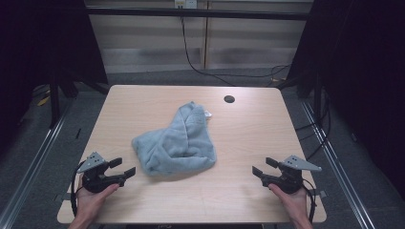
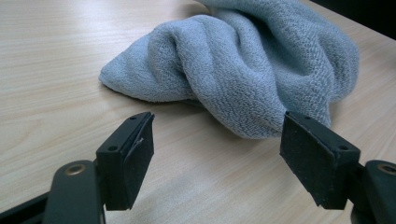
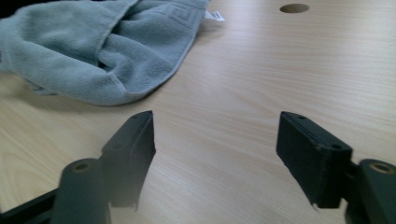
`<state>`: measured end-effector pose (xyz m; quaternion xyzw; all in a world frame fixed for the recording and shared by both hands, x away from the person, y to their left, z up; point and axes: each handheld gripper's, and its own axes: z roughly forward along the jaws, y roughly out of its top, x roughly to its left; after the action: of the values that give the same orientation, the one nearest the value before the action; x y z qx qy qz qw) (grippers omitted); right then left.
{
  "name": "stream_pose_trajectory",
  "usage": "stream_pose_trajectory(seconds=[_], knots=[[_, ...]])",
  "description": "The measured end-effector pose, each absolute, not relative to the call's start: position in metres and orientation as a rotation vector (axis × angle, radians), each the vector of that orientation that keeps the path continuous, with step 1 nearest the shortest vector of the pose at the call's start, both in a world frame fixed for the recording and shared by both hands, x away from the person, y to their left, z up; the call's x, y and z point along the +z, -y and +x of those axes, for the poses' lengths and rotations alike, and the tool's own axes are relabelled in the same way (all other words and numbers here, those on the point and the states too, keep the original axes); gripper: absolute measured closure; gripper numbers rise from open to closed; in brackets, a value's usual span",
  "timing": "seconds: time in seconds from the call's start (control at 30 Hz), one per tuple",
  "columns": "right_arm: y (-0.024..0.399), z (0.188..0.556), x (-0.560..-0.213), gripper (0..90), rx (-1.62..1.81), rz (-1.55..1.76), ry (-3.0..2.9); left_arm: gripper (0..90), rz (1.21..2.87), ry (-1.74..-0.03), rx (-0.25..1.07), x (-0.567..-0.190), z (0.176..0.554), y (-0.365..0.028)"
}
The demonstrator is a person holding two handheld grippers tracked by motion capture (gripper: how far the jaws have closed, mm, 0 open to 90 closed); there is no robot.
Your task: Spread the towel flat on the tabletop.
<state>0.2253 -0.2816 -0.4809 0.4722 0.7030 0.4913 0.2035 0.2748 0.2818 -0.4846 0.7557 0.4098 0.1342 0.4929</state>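
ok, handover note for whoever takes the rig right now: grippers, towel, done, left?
Left hand-held gripper: open, nothing between the jaws, near the table's front left, pointing at the towel.
Right hand-held gripper: open, nothing between the jaws, near the front right, also turned toward the towel.
Grey towel: crumpled in a heap mid-table, white tag at its far edge, touched by neither gripper. Round cable hole beyond it.
Done: nothing visible so far; the towel is untouched.
Left: probably grasp the towel's edges and spread or fold it.
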Motion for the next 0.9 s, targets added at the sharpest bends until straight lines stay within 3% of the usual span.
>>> stream_pose_trajectory(seconds=[0.2,0.4,0.5,0.7,0.9], knots=[[0.281,0.227,-0.478,40.3,1.407,1.303,-2.010,25.2,1.830,-1.018,0.303,-0.484,0.274,-0.279],[0.277,0.233,-0.480,38.8,1.402,1.311,-2.069,27.2,1.854,-1.000,0.291,-0.481,0.272,-0.269],[0.269,0.238,-0.475,43.8,1.411,1.284,-2.121,28.5,1.850,-0.996,0.271,-0.480,0.272,-0.264],[0.245,0.247,-0.465,45.5,1.431,1.221,-2.170,30.9,1.835,-0.935,0.282,-0.461,0.274,-0.249],[0.217,0.274,-0.463,47.4,1.437,1.146,-2.252,33.7,1.855,-0.879,0.319,-0.442,0.307,-0.225]])
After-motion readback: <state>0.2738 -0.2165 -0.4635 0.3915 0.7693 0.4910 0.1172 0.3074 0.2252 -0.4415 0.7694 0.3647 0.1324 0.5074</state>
